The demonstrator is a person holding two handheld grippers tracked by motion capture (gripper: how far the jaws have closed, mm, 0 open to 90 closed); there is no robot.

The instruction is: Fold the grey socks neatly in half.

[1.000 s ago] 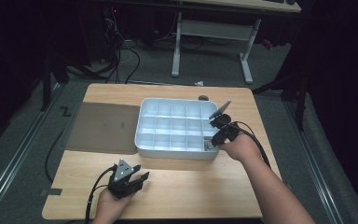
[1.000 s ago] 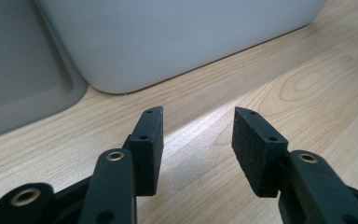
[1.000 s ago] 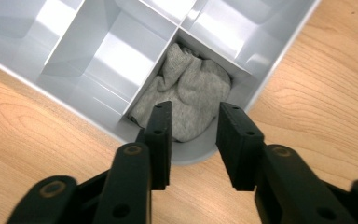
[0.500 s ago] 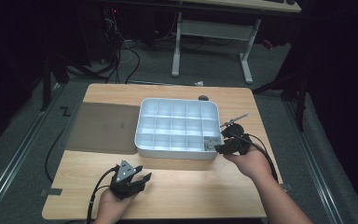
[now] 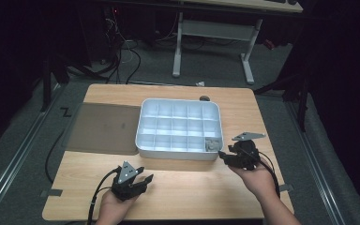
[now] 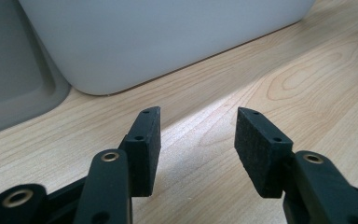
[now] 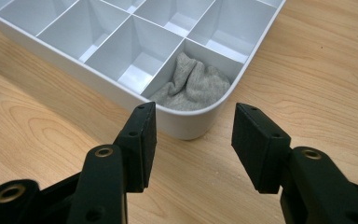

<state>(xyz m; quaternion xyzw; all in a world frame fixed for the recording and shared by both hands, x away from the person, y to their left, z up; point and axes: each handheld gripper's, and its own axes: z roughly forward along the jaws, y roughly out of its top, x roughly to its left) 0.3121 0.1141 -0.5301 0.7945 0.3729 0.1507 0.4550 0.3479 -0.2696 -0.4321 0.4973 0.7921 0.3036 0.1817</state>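
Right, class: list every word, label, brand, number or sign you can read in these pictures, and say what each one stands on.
None can be read: the white divided tray, the grey cloth in its corner compartment, the grey mat, the wooden table and both grippers, left and right, carry no visible print.

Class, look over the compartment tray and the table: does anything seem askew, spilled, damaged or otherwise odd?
Nothing stands out. The white tray sits square on the table, and the grey cloth lies bunched inside its near right corner compartment.
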